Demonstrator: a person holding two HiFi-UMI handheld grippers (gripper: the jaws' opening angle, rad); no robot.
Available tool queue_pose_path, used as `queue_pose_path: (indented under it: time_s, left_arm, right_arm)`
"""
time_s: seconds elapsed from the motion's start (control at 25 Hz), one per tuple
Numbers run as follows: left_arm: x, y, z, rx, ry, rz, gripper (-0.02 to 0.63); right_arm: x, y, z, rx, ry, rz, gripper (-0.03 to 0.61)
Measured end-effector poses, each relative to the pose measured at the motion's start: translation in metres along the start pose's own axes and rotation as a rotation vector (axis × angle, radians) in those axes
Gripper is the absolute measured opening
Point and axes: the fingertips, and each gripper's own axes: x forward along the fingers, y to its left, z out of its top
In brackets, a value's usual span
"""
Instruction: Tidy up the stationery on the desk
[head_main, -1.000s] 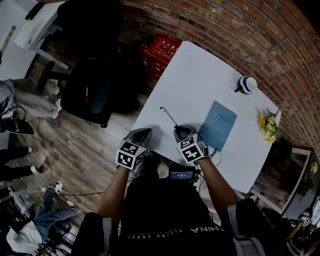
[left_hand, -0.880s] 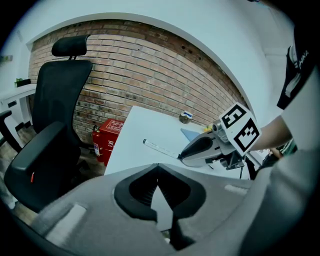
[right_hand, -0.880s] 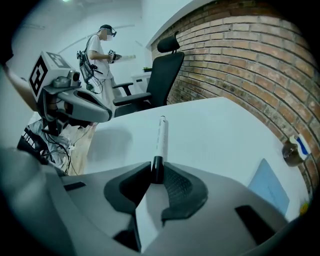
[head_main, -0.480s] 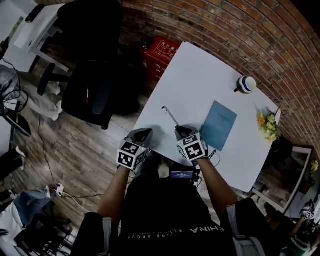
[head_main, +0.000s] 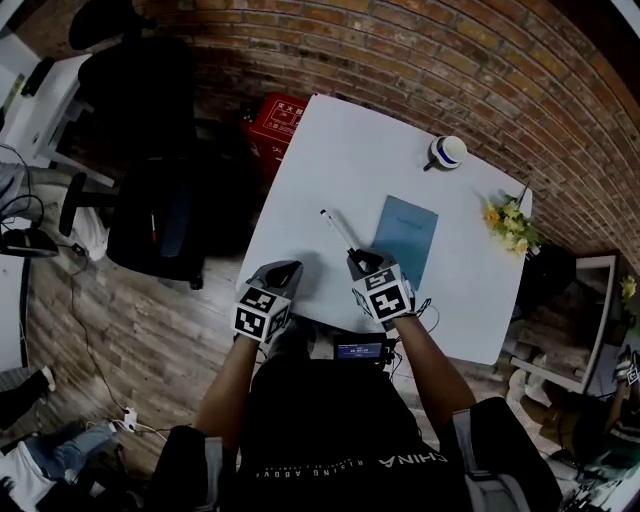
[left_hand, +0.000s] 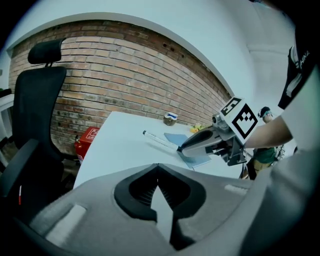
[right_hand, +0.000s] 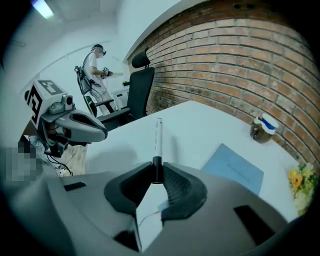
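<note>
Not much changed vs half a sec ago: right gripper (head_main: 358, 262) still clamps the pen (head_main: 337, 230) by its near end, over the white worktop (head_main: 330, 150) beside the blue notebook (head_main: 405, 226) (flowers (head_main: 508, 228) further back), while left gripper (head_main: 285, 268) stays closed, empty, at the near edge.

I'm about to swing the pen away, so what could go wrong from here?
The right gripper pinches the pen only at its dark end, with most of its length sticking out, so it may pivot or slip during a fast swing. The left gripper is shut and empty by the desk edge, so it likely could not catch a dropped pen.
</note>
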Motion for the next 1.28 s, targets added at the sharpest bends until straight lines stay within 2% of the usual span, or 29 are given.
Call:
queue_pose_path:
  time_s: [0.28, 0.72, 1.0, 1.28]
  left_arm:
    - [0.039, -0.05, 0.025, 0.098, 0.012, -0.11, 0.011]
    - [0.098, -0.135, 0.053, 0.246, 0.061, -0.274, 0.011]
    - [0.114, -0.163, 0.057, 0.286, 0.083, -0.325, 0.012]
    - [0.117, -0.15, 0.046, 0.284, 0.13, -0.31, 0.012]
  right_arm:
    - [-0.054, -0.059, -0.027, 0.121, -0.034, -0.125, 0.078]
    - [-0.138, -0.13, -0.11, 0.403, -0.066, -0.297, 0.08]
    - [-0.154, -0.144, -0.137, 0.496, -0.068, -0.33, 0.078]
    - [-0.129, -0.155, -0.149, 0.635, -0.056, -0.315, 0.078]
